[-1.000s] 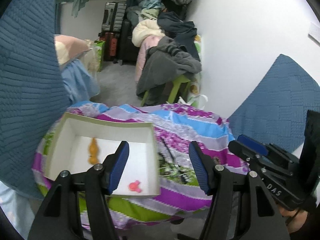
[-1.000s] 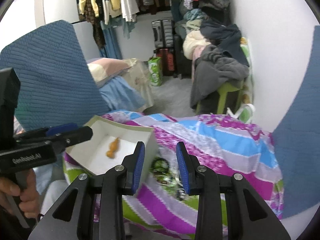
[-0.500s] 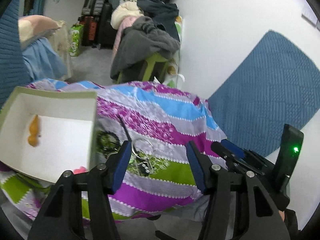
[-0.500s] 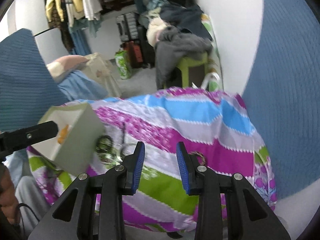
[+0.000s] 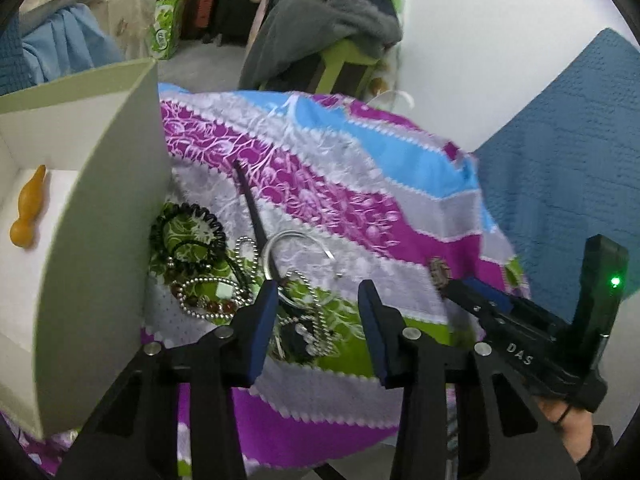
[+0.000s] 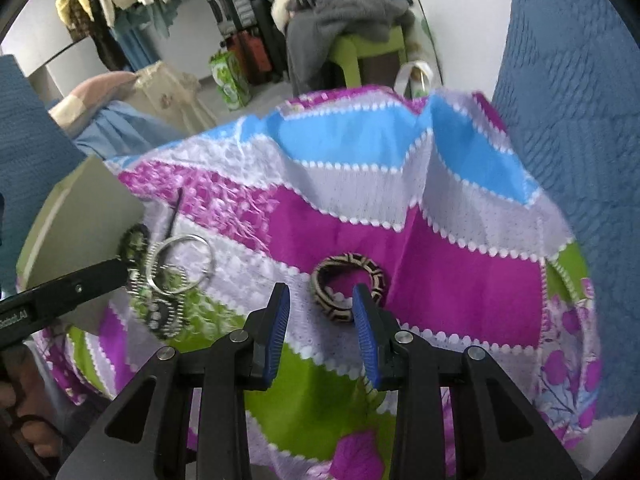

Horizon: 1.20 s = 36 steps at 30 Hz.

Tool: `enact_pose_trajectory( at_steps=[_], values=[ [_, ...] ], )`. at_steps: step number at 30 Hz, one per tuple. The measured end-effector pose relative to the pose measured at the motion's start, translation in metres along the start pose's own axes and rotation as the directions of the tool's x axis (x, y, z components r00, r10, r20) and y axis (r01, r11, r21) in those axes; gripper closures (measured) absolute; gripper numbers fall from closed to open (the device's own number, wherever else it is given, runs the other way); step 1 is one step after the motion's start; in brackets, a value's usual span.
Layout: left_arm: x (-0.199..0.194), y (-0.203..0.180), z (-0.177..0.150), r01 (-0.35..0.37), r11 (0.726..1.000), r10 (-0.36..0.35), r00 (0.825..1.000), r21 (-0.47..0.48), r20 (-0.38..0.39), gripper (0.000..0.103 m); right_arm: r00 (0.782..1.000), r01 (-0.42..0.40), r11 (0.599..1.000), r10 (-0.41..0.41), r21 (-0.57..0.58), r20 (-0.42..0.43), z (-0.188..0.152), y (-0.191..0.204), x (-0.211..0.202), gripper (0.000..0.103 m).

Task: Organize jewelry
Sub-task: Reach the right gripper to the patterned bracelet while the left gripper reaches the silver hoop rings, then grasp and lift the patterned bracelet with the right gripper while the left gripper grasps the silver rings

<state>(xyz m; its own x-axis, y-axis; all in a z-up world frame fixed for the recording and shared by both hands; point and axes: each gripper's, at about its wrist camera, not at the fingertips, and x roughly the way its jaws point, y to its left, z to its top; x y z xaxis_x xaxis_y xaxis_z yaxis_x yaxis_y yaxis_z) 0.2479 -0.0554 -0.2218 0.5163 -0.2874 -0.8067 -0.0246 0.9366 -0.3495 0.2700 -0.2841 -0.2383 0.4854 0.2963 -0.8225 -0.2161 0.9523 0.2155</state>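
Right gripper (image 6: 320, 304) parted, empty, poised just short of patterned bangle (image 6: 347, 287). Left gripper (image 5: 317, 300) likewise parted, empty, over jewelry pile (image 5: 224, 276) left of bangle, beside box (image 5: 100, 216).

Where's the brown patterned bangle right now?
In the right wrist view the brown patterned bangle lies flat on the striped cloth, just ahead of the right gripper, with the jewelry pile off to its left.

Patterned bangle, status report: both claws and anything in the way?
Right claw open, lined up on the patterned bangle, not gripping. Left claw open over the jewelry pile beside the box. Nothing blocking the bangle.
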Motion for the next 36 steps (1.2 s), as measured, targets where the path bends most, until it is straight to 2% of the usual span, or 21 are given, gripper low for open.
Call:
enact_pose_trajectory(
  at_steps=[2, 4, 5, 6, 8, 11, 14, 16, 18, 20, 21, 23, 28, 32, 36],
  values=[
    [0.007, 0.003, 0.001, -0.023, 1.0, 0.023, 1.0, 0.001, -0.001, 0.062, 1.0, 0.001, 1.0, -0.001, 0.015, -0.022, 0.001, -0.005, 0.008, 0.073],
    [0.014, 0.006, 0.002, -0.04, 0.999, 0.04, 0.999, -0.003, -0.001, 0.071, 0.999, -0.013, 0.999, 0.014, 0.033, -0.034, 0.002, -0.01, 0.014, 0.073],
    [0.018, 0.008, 0.004, -0.047, 0.999, 0.047, 0.999, -0.004, -0.007, 0.071, 0.999, -0.013, 0.999, 0.014, 0.034, -0.035, 0.002, -0.011, 0.015, 0.072],
    [0.022, 0.01, 0.004, -0.056, 0.998, 0.056, 0.998, -0.004, -0.011, 0.072, 0.999, -0.006, 1.0, 0.007, 0.029, -0.038, 0.002, -0.011, 0.017, 0.07],
    [0.028, 0.011, 0.006, -0.089, 0.996, 0.089, 0.996, 0.004, -0.006, 0.073, 0.999, 0.005, 1.0, -0.004, 0.016, -0.034, 0.003, -0.01, 0.02, 0.059],
    [0.034, 0.016, 0.007, -0.113, 0.994, 0.113, 0.994, 0.002, -0.009, 0.079, 0.999, 0.006, 1.0, -0.005, 0.005, -0.041, 0.003, -0.01, 0.026, 0.053],
    [0.038, 0.016, 0.007, -0.108, 0.994, 0.108, 0.994, 0.012, -0.012, 0.08, 0.999, 0.028, 0.999, -0.029, -0.017, -0.042, 0.002, -0.008, 0.03, 0.052],
    [0.042, 0.016, 0.007, -0.116, 0.993, 0.116, 0.993, 0.024, -0.021, 0.088, 0.997, 0.053, 0.998, -0.055, -0.033, -0.045, 0.002, -0.007, 0.034, 0.052],
    [0.042, 0.013, 0.006, -0.13, 0.99, 0.131, 0.991, 0.046, -0.016, 0.088, 0.997, 0.067, 0.997, -0.068, -0.036, -0.037, 0.002, -0.007, 0.034, 0.053],
    [0.041, 0.013, 0.006, -0.125, 0.991, 0.126, 0.992, 0.051, -0.012, 0.089, 0.996, 0.083, 0.996, -0.085, -0.033, -0.03, 0.002, -0.008, 0.034, 0.068],
    [0.041, 0.013, 0.007, -0.124, 0.991, 0.125, 0.992, 0.049, -0.01, 0.09, 0.995, 0.094, 0.995, -0.095, -0.033, -0.029, 0.002, -0.009, 0.034, 0.07],
    [0.038, 0.012, 0.007, -0.118, 0.992, 0.118, 0.993, 0.047, -0.005, 0.091, 0.995, 0.09, 0.996, -0.091, -0.02, -0.029, 0.002, -0.011, 0.033, 0.081],
    [0.023, 0.008, 0.01, -0.101, 0.994, 0.101, 0.995, 0.049, 0.016, 0.092, 0.997, 0.078, 0.997, -0.078, -0.018, 0.005, 0.006, -0.007, 0.022, 0.087],
    [0.01, 0.005, 0.006, -0.085, 0.995, 0.085, 0.996, 0.059, 0.007, 0.092, 0.997, 0.07, 0.997, -0.069, -0.021, 0.033, 0.009, 0.0, 0.011, 0.087],
    [0.005, 0.005, -0.005, -0.078, 0.995, 0.079, 0.997, 0.055, -0.023, 0.092, 0.998, 0.06, 0.998, -0.06, -0.023, 0.012, 0.006, 0.006, 0.01, 0.087]
  ],
)
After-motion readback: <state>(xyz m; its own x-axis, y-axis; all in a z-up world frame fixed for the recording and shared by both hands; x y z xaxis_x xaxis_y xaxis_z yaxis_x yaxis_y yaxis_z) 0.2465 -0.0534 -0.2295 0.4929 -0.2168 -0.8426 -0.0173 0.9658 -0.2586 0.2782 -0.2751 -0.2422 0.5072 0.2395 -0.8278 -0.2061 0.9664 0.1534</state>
